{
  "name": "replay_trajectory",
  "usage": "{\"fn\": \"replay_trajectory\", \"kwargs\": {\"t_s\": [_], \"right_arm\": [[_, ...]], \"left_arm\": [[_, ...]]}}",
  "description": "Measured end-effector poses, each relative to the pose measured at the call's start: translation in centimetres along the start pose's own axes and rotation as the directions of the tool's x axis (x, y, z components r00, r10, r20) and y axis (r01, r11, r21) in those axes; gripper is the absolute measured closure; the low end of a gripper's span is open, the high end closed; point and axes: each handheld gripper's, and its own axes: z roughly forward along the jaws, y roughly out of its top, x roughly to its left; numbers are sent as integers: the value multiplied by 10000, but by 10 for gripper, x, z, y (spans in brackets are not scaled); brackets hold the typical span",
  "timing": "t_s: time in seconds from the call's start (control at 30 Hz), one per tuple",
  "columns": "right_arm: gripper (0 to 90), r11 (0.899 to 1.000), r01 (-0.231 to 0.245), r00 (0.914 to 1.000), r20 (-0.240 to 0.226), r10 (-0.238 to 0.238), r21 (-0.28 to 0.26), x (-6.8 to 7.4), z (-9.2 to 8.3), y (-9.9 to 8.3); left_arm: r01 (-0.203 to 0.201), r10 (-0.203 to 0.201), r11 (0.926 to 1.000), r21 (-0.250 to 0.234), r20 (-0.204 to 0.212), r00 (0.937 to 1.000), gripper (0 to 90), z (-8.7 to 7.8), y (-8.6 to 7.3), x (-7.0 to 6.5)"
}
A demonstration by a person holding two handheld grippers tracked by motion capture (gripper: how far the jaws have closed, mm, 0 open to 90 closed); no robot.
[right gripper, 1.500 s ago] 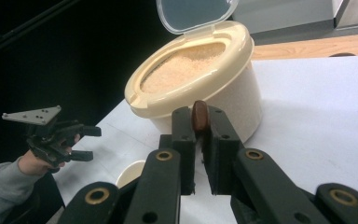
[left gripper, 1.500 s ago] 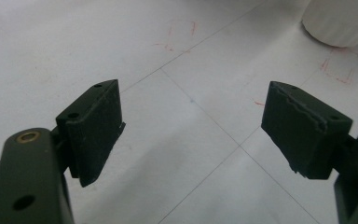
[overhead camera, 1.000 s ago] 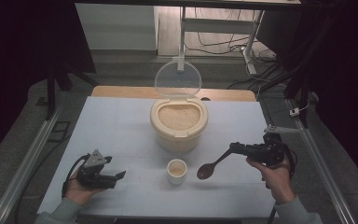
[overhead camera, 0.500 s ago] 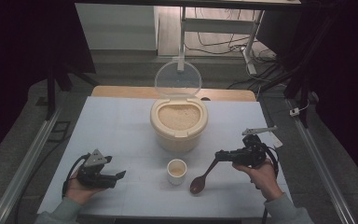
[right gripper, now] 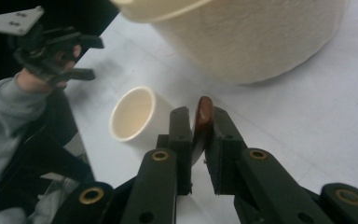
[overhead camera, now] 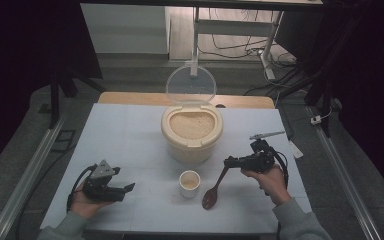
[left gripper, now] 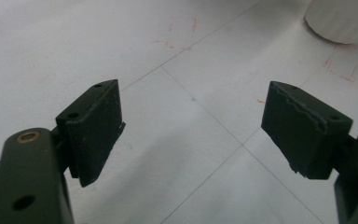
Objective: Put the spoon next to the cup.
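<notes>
A cream rice container [overhead camera: 192, 132] stands mid-table with its clear lid [overhead camera: 191, 84] flipped up, grain showing inside. In front of it is a small cream cup [overhead camera: 189, 182]. My right gripper [overhead camera: 228, 162] is shut on the handle of a brown wooden spoon [overhead camera: 219, 181], whose bowl touches the table right of the cup. Its jaws have just eased open slightly, the handle still between them. In the right gripper view the spoon [right gripper: 204, 109] stands between the jaws of my right gripper [right gripper: 200, 119], with the cup [right gripper: 133, 114] just beyond. My left gripper [overhead camera: 127, 189] rests open at the near left, nothing between its jaws [left gripper: 193, 121].
Red pen marks and thin grid lines cover the white tabletop [overhead camera: 130, 135]. A wooden board edge [overhead camera: 130, 98] runs along the back. Metal rails [overhead camera: 30, 165] flank the table. The container's side [right gripper: 256, 42] looms close ahead of the right gripper.
My right hand has come down and to the left with the spoon. The spoon's bowl has dropped to the table beside the cup. The left hand has stayed put.
</notes>
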Motion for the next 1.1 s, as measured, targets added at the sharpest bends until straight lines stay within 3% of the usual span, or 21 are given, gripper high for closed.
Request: {"fn": "replay_trajectory", "kwargs": {"t_s": [0.5,0.77,1.1], "right_arm": [[705,9977,-521,9920,1130,568,-437,-31,35,-5],[638,9993,-285,9824,1838,322,-232,-37,46,-12],[564,9995,226,9621,2715,-271,198,-37,57,-15]], "left_arm": [[-57,56,10000,47,31,10000,200,1,1,0],[-110,110,9999,76,53,9999,200,3,2,-1],[-136,135,9999,87,74,9999,200,3,2,-1]]}}
